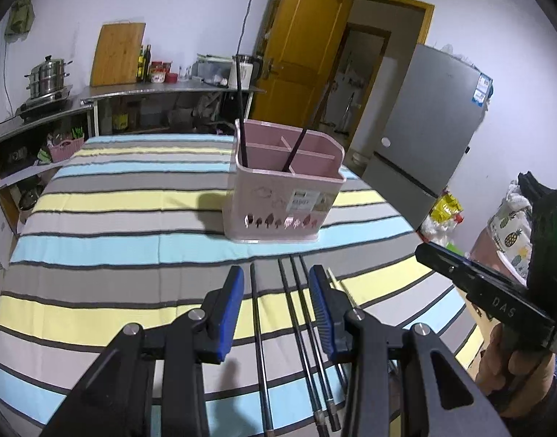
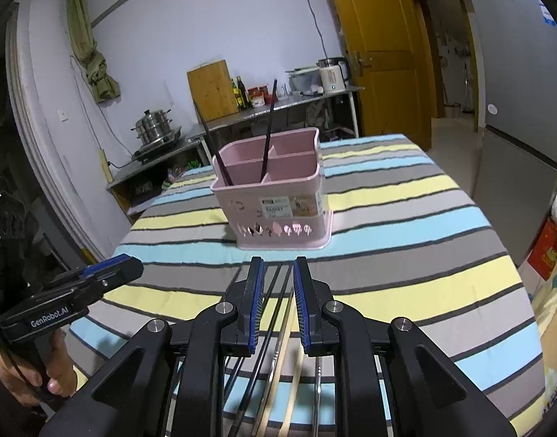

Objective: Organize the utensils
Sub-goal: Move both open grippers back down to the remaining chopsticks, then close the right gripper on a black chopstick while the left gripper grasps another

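Black chopsticks (image 1: 258, 327) lie under both my jaws, which are apart and empty, so next I'd clamp one for the pink holder (image 1: 283, 189).

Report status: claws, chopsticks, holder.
Both claws open, empty: left claw, right claw. Black chopsticks loose on striped cloth; two stand in pink plastic holder. Path clear.

From my seat, the striped tablecloth (image 1: 114, 218) lies bare to the left of the pink holder (image 1: 283, 196), giving wide passage. The two chopsticks (image 1: 242, 109) standing in the holder rise high and lean apart, blocking a low approach over its top.
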The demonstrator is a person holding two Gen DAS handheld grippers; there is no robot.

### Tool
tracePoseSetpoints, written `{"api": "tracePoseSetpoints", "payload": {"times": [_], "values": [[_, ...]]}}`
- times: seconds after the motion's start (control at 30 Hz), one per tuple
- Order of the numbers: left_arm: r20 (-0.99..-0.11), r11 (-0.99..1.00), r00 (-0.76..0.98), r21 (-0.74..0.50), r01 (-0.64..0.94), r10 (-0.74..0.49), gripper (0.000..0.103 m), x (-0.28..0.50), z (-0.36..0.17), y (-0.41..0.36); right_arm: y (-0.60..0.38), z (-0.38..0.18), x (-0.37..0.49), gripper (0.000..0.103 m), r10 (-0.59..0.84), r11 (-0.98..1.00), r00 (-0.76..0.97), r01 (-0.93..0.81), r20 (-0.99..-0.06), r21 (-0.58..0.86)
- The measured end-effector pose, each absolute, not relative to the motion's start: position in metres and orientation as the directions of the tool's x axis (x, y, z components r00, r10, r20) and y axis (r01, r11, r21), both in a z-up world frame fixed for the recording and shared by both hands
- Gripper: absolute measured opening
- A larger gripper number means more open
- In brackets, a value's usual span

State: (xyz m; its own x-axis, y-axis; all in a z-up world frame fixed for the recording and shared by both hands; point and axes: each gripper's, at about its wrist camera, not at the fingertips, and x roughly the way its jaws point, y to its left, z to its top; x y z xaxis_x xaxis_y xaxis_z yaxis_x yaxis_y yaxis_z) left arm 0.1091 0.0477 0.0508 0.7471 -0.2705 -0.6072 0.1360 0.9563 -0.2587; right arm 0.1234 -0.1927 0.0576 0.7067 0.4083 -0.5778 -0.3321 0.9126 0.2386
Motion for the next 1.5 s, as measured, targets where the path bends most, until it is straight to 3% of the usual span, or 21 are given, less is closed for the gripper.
{"api": "tracePoseSetpoints", "payload": {"times": [0.47, 0.73, 0.87, 1.13, 1.5], "values": [[-0.744, 0.964, 0.619, -0.249, 0.093, -0.252, 0.038, 0.156, -0.022, 0.04, -0.17, 0.004, 0.166, 0.017, 0.394, 0.917, 0.606, -0.316, -0.691, 0.244], [-0.803, 0.975, 0.553, -0.201, 0.099, -0.222, 0.025, 0.185, -0.044, 0.028, -0.145, -0.02, 0.199, 0.016, 0.383, 0.917, 0.548, -0.326, -0.744, 0.231], [-0.805, 0.976, 0.553, -0.19, 0.103, -0.215, 0.023, 0.188, -0.044, 0.026, -0.136, -0.029, 0.212, 0.015, 0.369, 0.92, 0.524, -0.323, -0.768, 0.221], [-0.813, 0.984, 0.554, -0.154, 0.094, -0.18, 0.008, 0.188, -0.045, 0.027, -0.124, -0.042, 0.229, 0.012, 0.333, 0.929, 0.483, -0.316, -0.81, 0.193], [-0.84, 0.987, 0.52, -0.125, 0.097, -0.157, 0.007, 0.202, -0.042, 0.024, -0.124, -0.038, 0.234, 0.006, 0.339, 0.929, 0.468, -0.302, -0.817, 0.213]]}}
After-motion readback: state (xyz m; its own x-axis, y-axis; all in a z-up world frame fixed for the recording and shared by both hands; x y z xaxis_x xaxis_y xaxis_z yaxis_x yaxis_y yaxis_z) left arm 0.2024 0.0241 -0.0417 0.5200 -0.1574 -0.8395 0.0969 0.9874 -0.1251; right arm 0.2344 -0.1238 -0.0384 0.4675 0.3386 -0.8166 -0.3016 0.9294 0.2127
